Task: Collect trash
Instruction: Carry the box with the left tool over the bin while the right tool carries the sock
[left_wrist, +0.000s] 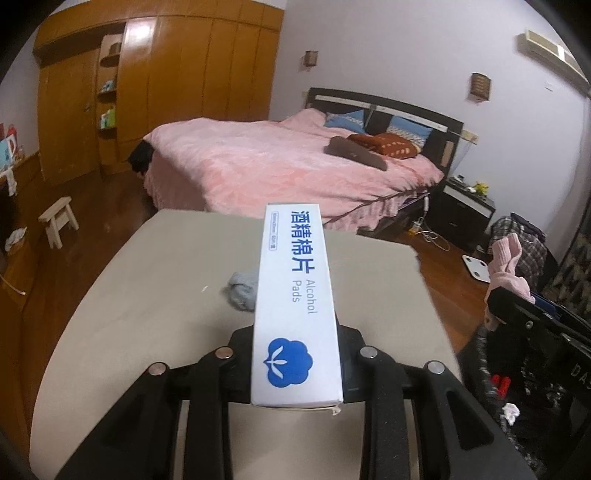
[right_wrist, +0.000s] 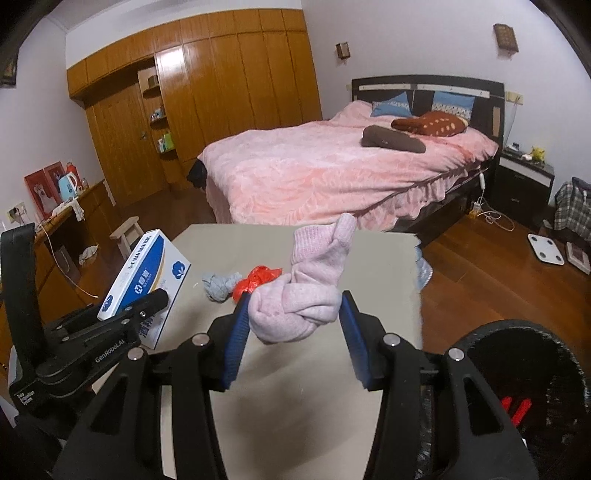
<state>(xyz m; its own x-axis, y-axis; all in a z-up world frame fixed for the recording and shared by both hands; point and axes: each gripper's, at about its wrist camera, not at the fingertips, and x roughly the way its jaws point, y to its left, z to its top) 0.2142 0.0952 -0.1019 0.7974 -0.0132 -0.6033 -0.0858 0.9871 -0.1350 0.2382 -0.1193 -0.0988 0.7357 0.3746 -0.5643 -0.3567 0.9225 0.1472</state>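
My left gripper (left_wrist: 295, 332) is shut on a white and blue alcohol pads box (left_wrist: 295, 302), held above the beige table (left_wrist: 155, 295); the box (right_wrist: 144, 273) and left gripper (right_wrist: 147, 301) also show in the right wrist view. My right gripper (right_wrist: 293, 314) is shut on a knotted pink sock (right_wrist: 306, 291), lifted over the table (right_wrist: 295, 369); the sock also shows in the left wrist view (left_wrist: 508, 266). A grey knotted sock (right_wrist: 219, 284) and a red plastic scrap (right_wrist: 255, 280) lie on the table. The grey sock (left_wrist: 242, 290) is partly hidden behind the box.
A black mesh trash bin (right_wrist: 535, 387) stands at the table's right edge with red and white bits inside; it shows in the left wrist view too (left_wrist: 524, 387). A pink bed (right_wrist: 332, 170), a small wooden stool (left_wrist: 59, 219) and a floor scale (right_wrist: 546, 249) lie beyond.
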